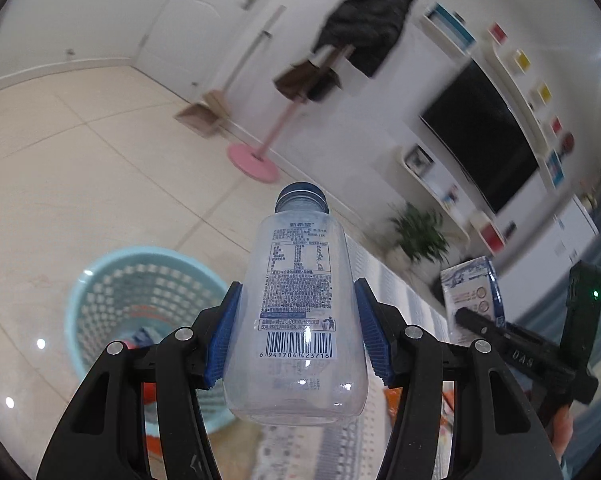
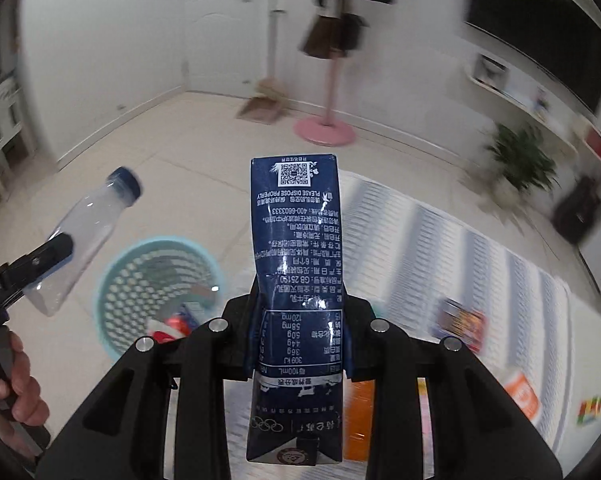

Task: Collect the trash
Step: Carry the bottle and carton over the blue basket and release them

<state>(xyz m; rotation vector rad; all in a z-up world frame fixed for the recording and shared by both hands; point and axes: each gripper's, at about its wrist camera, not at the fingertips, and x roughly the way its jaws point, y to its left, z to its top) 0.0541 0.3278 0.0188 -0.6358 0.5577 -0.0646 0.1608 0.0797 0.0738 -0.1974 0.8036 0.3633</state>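
Observation:
My left gripper (image 1: 298,336) is shut on a clear plastic bottle (image 1: 296,312) with a blue cap, held in the air; the bottle also shows in the right wrist view (image 2: 80,236). My right gripper (image 2: 300,336) is shut on a dark blue milk carton (image 2: 296,280), held upright; the carton also shows in the left wrist view (image 1: 470,296). A light blue perforated waste basket (image 1: 100,304) stands on the floor below and left of the bottle, with some trash inside; it shows in the right wrist view (image 2: 120,280) too.
A white table (image 2: 460,260) holds colourful wrappers (image 2: 460,322) and an orange packet (image 2: 522,394). A pink-based coat stand (image 1: 254,160), a dustpan (image 1: 200,114), a potted plant (image 1: 418,236) and a TV wall unit (image 1: 480,140) stand beyond on the tiled floor.

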